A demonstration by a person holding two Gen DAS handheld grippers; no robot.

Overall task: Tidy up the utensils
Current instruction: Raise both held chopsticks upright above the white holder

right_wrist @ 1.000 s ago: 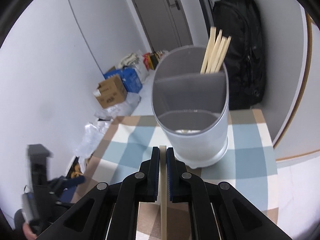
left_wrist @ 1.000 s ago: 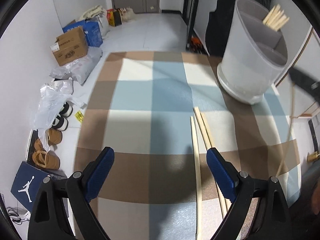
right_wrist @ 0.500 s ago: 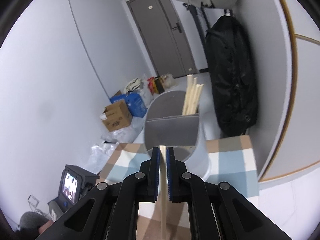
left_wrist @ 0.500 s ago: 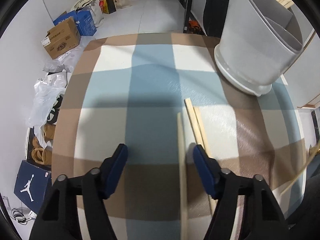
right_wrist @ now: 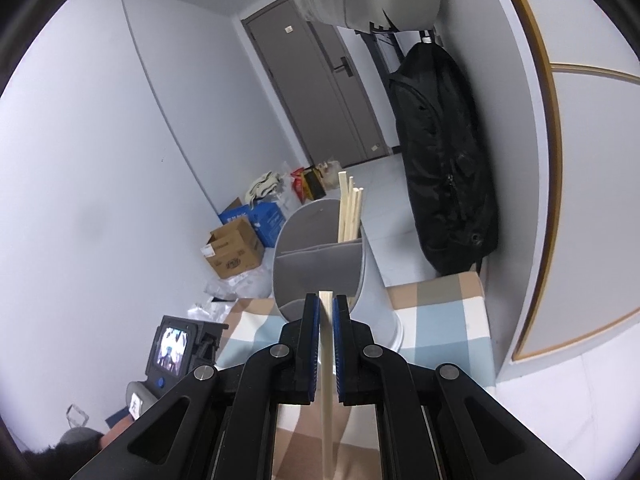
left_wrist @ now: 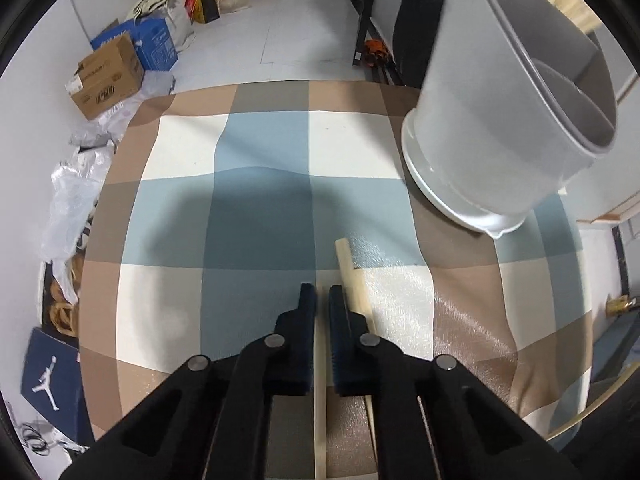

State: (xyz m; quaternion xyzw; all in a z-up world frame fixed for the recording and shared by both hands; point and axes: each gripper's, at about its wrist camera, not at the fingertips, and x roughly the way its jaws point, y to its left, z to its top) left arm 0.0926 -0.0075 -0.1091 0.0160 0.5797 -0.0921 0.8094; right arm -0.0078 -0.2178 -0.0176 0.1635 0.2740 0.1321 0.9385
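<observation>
My left gripper [left_wrist: 322, 294] is shut on a wooden chopstick [left_wrist: 320, 420] that lies on the checked tablecloth [left_wrist: 260, 216]. More loose chopsticks [left_wrist: 352, 276] lie just to its right. The grey divided utensil holder [left_wrist: 504, 120] stands at the right rear of the table. My right gripper [right_wrist: 326, 300] is shut on another chopstick [right_wrist: 327, 380] and holds it in the air, short of the holder [right_wrist: 320, 264]. Several chopsticks [right_wrist: 350, 208] stand in the holder's far compartment.
A black backpack [right_wrist: 444, 160] hangs on the wall behind the table. Cardboard boxes [left_wrist: 108, 76] and plastic bags [left_wrist: 72, 200] lie on the floor to the left. The other hand-held gripper with its small screen [right_wrist: 172, 348] shows low on the left.
My left gripper has gone down to the table and shut on a chopstick. My right gripper has risen and drawn back from the holder with its chopstick.
</observation>
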